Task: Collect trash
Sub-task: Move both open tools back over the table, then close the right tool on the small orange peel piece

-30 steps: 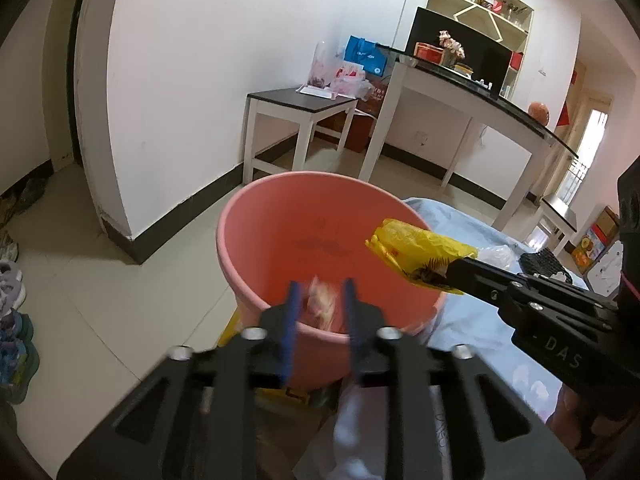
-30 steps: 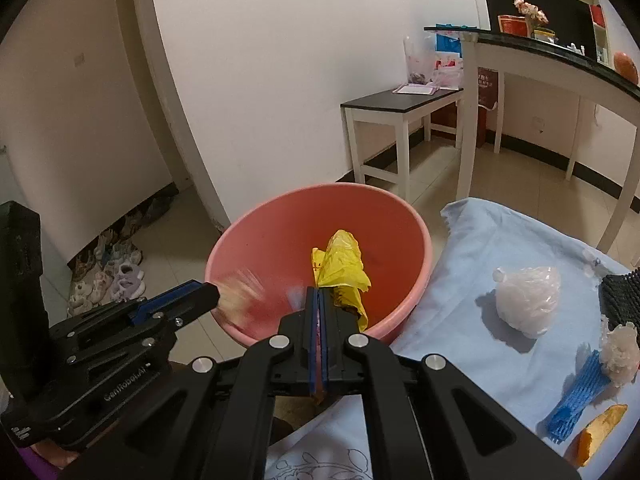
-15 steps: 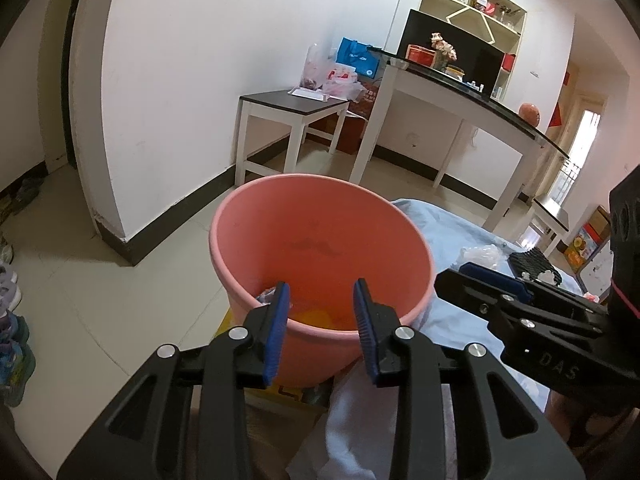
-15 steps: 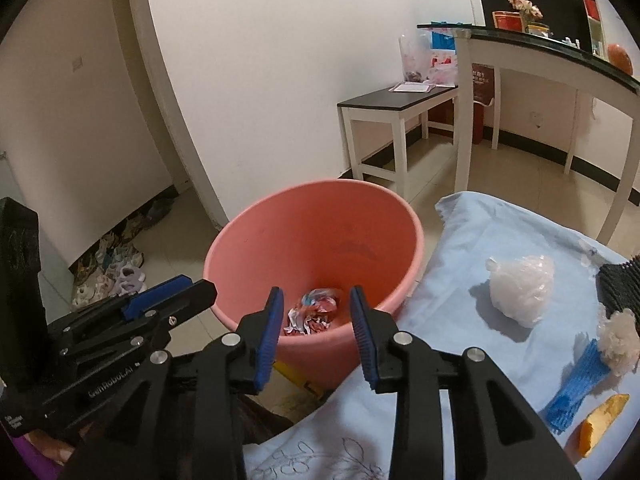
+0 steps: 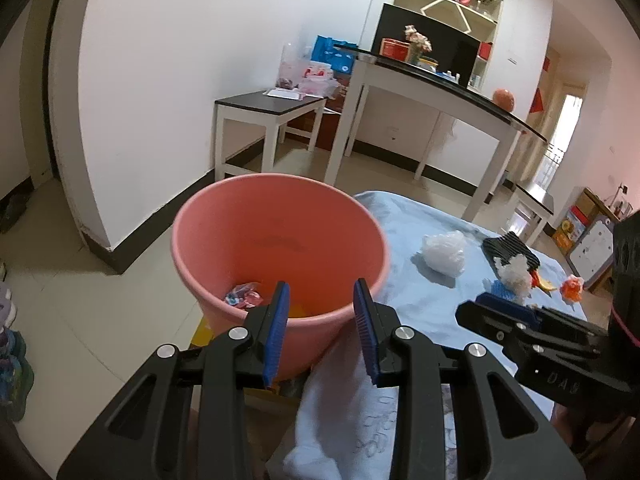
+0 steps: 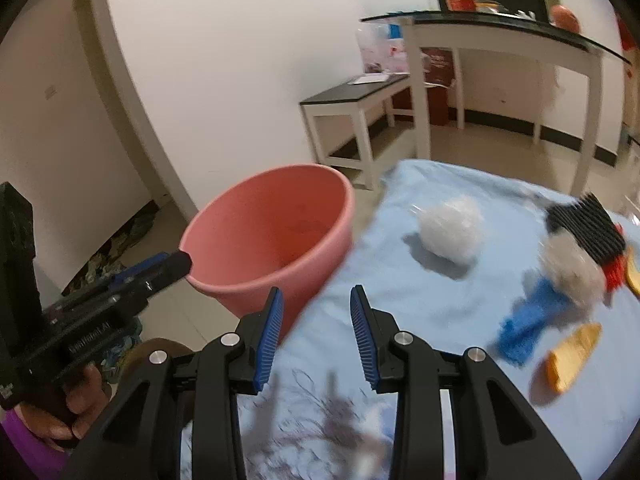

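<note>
A pink bucket stands on the floor beside a table with a light blue cloth. A crumpled wrapper and something yellow lie inside it. My left gripper is open and empty just in front of the bucket's near rim. My right gripper is open and empty over the cloth's edge, right of the bucket. On the cloth lie a white plastic wad, a blue net sleeve, a whitish wad, an orange peel and a black ribbed piece.
A small orange-red scrap lies at the cloth's far right. A low dark-topped side table and a long white desk stand by the wall behind the bucket. Shoes lie on the floor at the left.
Both grippers opened; the yellow bag and the scrap dropped into the bucket. Both then pulled back, and the right gripper swung right toward the cloth.
</note>
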`<state>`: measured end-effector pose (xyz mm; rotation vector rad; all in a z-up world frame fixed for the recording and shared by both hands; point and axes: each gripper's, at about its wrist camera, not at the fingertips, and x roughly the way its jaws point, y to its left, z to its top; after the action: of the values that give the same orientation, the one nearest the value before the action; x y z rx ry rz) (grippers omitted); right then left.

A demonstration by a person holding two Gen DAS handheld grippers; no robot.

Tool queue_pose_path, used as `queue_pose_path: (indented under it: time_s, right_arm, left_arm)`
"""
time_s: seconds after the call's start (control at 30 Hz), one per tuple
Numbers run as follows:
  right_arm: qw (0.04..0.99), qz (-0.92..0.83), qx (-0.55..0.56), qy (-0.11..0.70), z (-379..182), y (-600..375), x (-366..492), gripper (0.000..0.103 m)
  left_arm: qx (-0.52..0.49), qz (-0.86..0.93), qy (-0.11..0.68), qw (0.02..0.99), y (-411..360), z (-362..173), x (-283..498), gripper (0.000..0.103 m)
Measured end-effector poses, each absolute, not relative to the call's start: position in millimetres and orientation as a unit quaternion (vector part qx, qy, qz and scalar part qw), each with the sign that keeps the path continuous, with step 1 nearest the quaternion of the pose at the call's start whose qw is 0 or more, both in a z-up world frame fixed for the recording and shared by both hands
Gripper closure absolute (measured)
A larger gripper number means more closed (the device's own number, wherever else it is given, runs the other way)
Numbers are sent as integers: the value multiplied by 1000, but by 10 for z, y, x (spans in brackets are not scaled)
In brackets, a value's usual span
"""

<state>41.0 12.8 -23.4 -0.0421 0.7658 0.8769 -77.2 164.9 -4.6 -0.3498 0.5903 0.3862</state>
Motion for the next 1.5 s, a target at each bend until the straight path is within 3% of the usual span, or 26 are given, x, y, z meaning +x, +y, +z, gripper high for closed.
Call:
queue_pose_path:
  time_s: [0.83, 1.23, 1.3, 1.5]
  right_arm:
    - [879, 275, 71, 383, -396, -1523, 623, 69]
    - [881, 240, 88, 398, -486, -1696, 1019, 68]
    - [878, 241, 88, 403, -530, -1666, 1103, 60]
    - [869, 251, 87, 417, -639, -1544, 1278, 59]
  left_arm:
    - [-116, 104, 324, 933, 785, -72, -371, 70]
    - [-80, 75, 344, 933, 475, -103, -116, 70]
    - [-76, 71, 346, 933, 437, -103, -74, 70]
    - [-65, 63, 357, 930, 340, -146, 35, 70]
